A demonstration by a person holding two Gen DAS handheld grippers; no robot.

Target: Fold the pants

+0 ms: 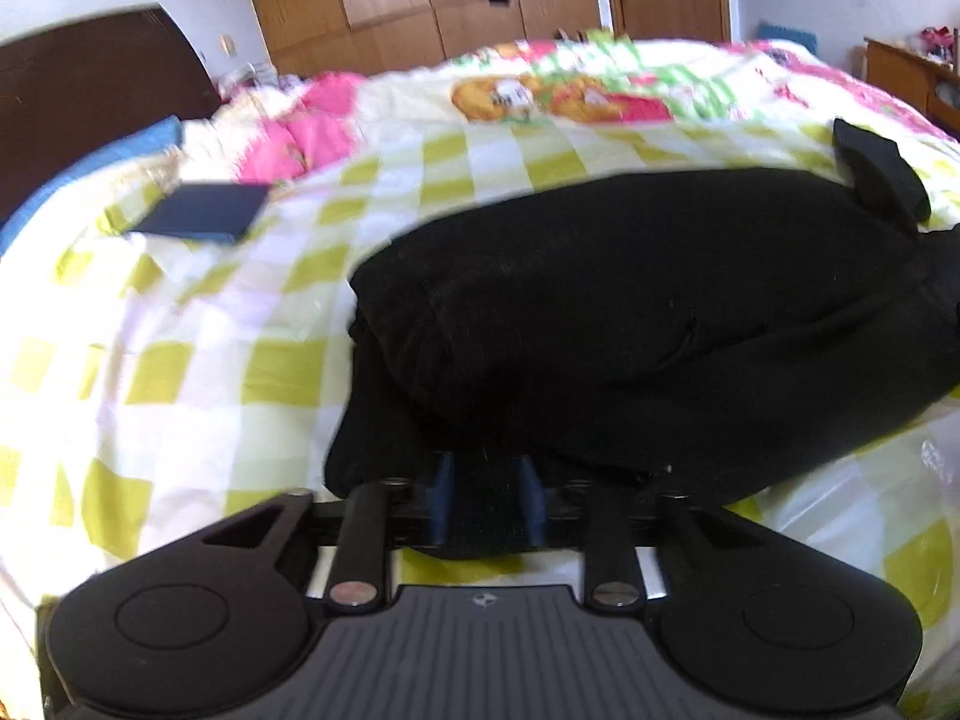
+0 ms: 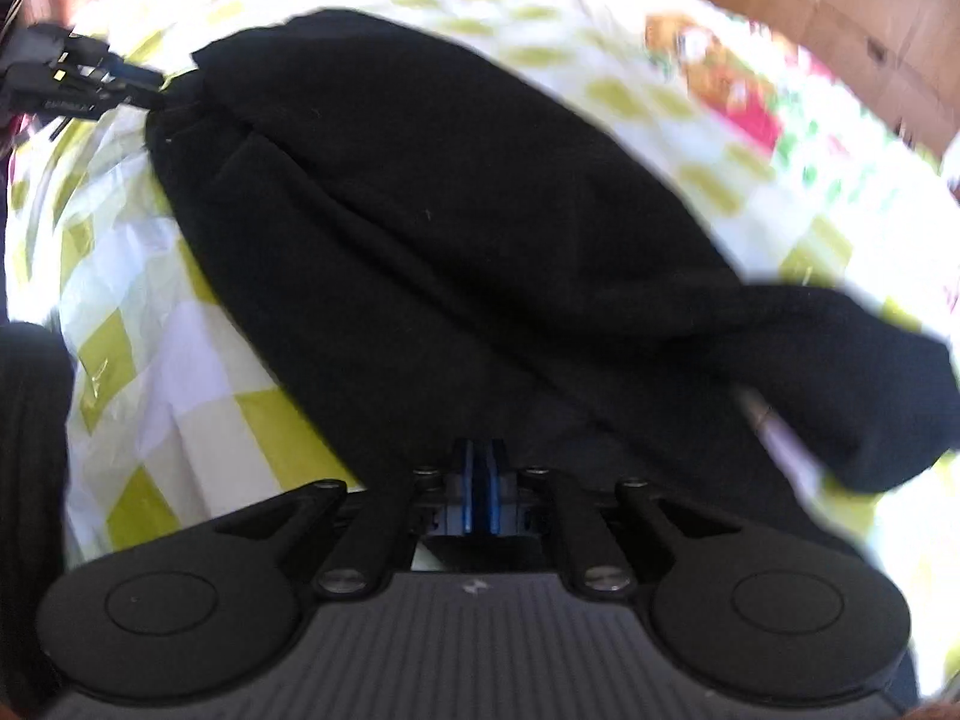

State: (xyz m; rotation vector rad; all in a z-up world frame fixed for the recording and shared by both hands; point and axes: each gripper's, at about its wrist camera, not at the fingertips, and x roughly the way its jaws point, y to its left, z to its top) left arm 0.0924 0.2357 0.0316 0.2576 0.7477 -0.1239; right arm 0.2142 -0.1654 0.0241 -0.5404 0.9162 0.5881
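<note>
Pants (image 1: 630,312), black and bunched, seemingly pinched by right claw (image 2: 479,468); left claw (image 1: 489,480) spread.

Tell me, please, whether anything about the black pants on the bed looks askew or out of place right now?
Yes. The black pants lie bunched in a lumpy, slanted heap on the checked bedspread, not flat. One end sticks out loosely to the side, so the fold looks uneven.
</note>
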